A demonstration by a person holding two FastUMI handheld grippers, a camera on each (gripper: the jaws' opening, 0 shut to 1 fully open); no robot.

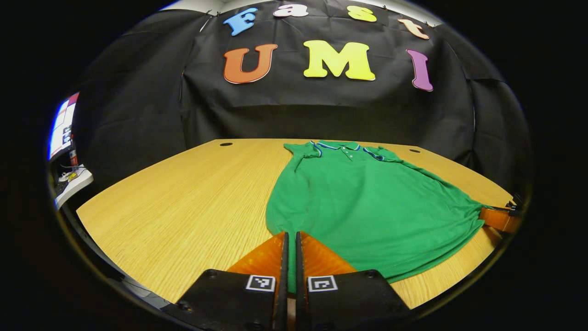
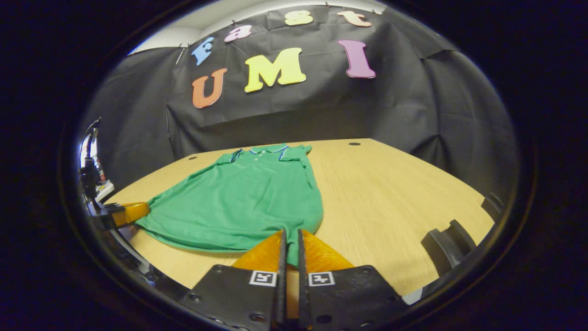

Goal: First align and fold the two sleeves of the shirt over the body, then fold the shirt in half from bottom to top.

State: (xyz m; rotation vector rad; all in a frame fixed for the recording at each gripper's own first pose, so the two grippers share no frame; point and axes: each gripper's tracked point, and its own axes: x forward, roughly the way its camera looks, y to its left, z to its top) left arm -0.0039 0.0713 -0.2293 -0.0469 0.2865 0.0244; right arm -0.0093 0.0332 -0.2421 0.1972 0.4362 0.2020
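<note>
A green polo shirt (image 1: 367, 197) lies flat on the wooden table (image 1: 183, 207), collar (image 1: 344, 146) at the far end and both sleeves folded in over the body. My left gripper (image 1: 291, 235) is shut on the hem's near-left corner, with green cloth showing between its fingers. The right gripper (image 1: 498, 218) holds the hem's other corner at the far right. In the right gripper view the shirt (image 2: 243, 202) spreads to the left, and my right gripper (image 2: 290, 233) is shut on its hem corner. The left gripper (image 2: 131, 212) grips the opposite corner there.
The table (image 2: 390, 193) has bare wood on both sides of the shirt and small cable holes (image 1: 226, 144) (image 2: 354, 144) near its far edge. A black stand (image 2: 448, 246) sits at the table's near right edge. A lit screen (image 1: 62, 128) and clutter stand off the left side.
</note>
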